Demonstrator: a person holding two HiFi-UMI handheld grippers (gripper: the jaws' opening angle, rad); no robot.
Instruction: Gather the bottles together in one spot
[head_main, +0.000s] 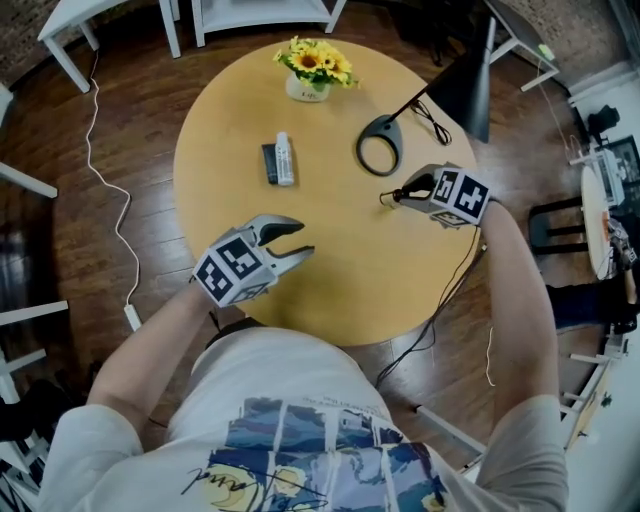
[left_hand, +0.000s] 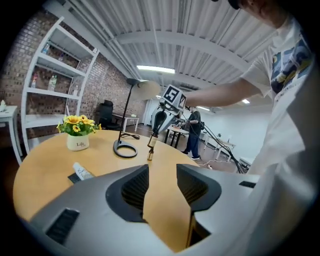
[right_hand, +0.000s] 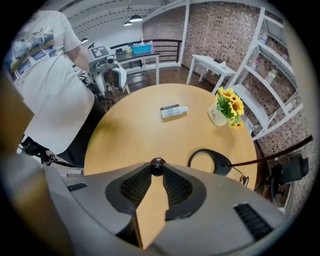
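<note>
A small amber bottle (left_hand: 150, 148) with a black cap (right_hand: 157, 166) stands upright right of the table's middle. My right gripper (head_main: 392, 196) comes down on it from above, and its jaw tips are shut on the cap. A white bottle (head_main: 284, 158) lies on its side further back and to the left, also seen in the right gripper view (right_hand: 174, 111) and the left gripper view (left_hand: 82, 171). Near the table's front left edge my left gripper (head_main: 290, 240) is open, with only bare tabletop between its jaws.
A flat black object (head_main: 269, 163) lies against the white bottle. A white pot of yellow flowers (head_main: 310, 72) stands at the table's far edge. A black lamp's ring base (head_main: 381, 148) and cable sit just behind the right gripper. The round wooden table (head_main: 330, 270) stands on dark floor.
</note>
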